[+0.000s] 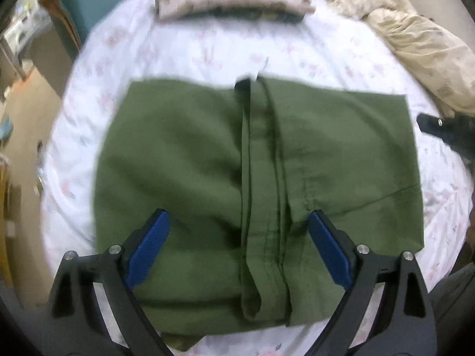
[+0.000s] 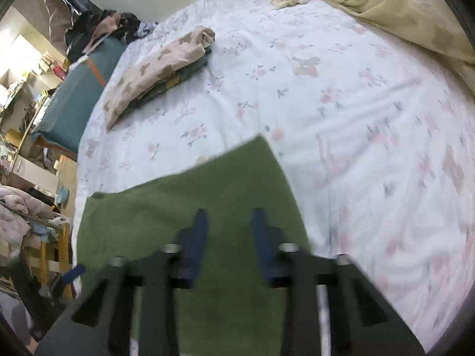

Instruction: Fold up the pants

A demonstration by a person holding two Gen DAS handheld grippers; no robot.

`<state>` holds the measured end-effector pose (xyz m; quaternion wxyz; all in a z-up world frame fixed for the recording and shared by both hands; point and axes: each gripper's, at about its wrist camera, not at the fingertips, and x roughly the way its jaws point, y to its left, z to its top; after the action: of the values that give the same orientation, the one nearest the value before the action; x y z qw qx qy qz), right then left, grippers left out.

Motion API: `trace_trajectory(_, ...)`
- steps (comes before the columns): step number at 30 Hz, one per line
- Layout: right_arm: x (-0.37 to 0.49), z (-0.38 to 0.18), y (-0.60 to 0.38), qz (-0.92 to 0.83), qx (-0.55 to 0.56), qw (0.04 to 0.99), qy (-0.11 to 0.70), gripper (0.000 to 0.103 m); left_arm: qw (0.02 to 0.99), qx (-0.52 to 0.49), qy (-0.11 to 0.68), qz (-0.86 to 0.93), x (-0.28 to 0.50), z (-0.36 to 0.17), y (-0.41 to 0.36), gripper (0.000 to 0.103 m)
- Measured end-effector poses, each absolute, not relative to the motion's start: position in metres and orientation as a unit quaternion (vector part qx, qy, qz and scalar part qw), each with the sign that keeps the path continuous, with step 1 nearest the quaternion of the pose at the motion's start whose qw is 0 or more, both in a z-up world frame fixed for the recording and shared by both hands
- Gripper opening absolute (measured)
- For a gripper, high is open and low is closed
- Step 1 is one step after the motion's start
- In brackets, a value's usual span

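Blur smears much of what we see in both wrist views, so fine detail on the cloth and the far clutter is lost to us. We make out olive-green folded cotton pants (image 1: 258,184) lying flat on a white bedsheet printed with pale pink flowers (image 1: 207,53), with a lengthwise fold running down their middle. Their near edge is cut off behind our left gripper (image 1: 237,222), whose blue ribbed pads (image 1: 151,246) stand wide apart above the fabric, one on each side of the central fold; we cannot tell whether the tips touch the cloth.

In the right wrist view the same pants (image 2: 184,207) fill the lower part, their bottom edge hidden under our right gripper (image 2: 228,222). Its blue fingers (image 2: 197,237) are motion-blurred and sit fairly close together with a gap of bare green between them; nothing is pinched there, so we read it as not closed and holding nothing.

Farther up the bed we see a beige patterned folded garment stacked on darker folded clothes (image 2: 160,68); what lies beneath it is mostly hidden. A crumpled cream quilt (image 2: 386,6) is cut off at the upper right, and a teal cushion (image 2: 77,98) beside the bed is partly covered by dark clothing we cannot identify.
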<state>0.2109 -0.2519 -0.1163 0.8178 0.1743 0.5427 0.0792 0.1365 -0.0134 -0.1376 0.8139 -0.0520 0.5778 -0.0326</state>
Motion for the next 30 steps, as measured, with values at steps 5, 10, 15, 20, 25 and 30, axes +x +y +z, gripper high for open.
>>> trace_trajectory(5, 0.256, -0.168, -0.262, 0.035, 0.107, 0.795, 0.596, 0.012, 0.792, 0.012, 0.609, -0.035, 0.142, -0.165, -0.031, 0.092)
trace_trajectory(10, 0.282, -0.193, -0.288, 0.004, 0.142, 0.803, 0.579, 0.007, 0.788, 0.009, 0.614, -0.038, 0.141, -0.168, -0.029, 0.092)
trace_trajectory(15, 0.273, -0.155, -0.315, 0.011, 0.187, 0.832, 0.522, 0.014, 0.791, 0.004, 0.611, -0.035, 0.136, -0.167, -0.028, 0.092)
trace_trajectory(20, 0.239, -0.14, -0.313, 0.065, 0.2, 0.811, 0.546, 0.014, 0.787, -0.008, 0.616, -0.03, 0.137, -0.166, -0.024, 0.092)
trace_trajectory(25, 0.232, -0.174, -0.278, 0.064, 0.098, 0.791, 0.601, 0.005, 0.787, -0.01, 0.616, -0.031, 0.146, -0.17, -0.019, 0.092)
trace_trajectory(30, 0.218, -0.143, -0.289, 0.041, 0.098, 0.801, 0.59, 0.013, 0.784, -0.03, 0.619, -0.035, 0.146, -0.169, -0.014, 0.092)
